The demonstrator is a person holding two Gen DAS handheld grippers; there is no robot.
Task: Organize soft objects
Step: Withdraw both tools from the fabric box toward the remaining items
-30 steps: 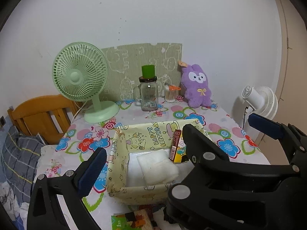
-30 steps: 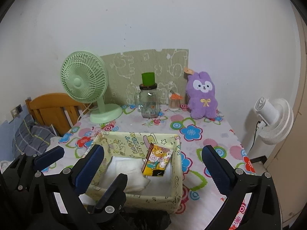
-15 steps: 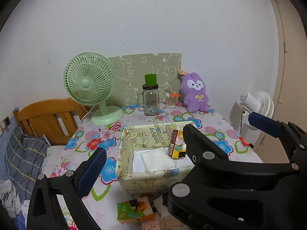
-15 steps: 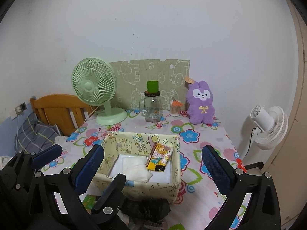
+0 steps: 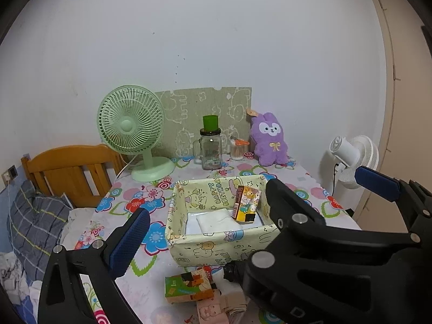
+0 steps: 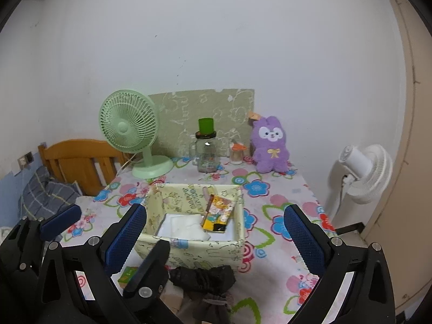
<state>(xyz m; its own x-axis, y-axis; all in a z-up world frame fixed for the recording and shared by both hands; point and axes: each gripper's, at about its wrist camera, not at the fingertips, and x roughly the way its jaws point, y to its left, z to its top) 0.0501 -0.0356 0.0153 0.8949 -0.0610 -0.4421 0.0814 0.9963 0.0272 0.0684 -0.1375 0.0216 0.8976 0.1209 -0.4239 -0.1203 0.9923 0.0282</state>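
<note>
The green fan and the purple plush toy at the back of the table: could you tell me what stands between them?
A glass jar topped with a green cup, then a small container, visible in both views.

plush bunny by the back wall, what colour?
Purple plush bunny, white face, yellow bow; clearest in right wrist view.

A green fan (image 5: 131, 132) stood far left on the table. A glass jar (image 5: 211, 148) stood mid-back. A white fan (image 6: 363, 172) stood right.

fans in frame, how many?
2. The green desk fan stands at the table's back left corner, by the wooden headboard. The white fan stands off the table's right edge, near the wall. No others visible.
</note>
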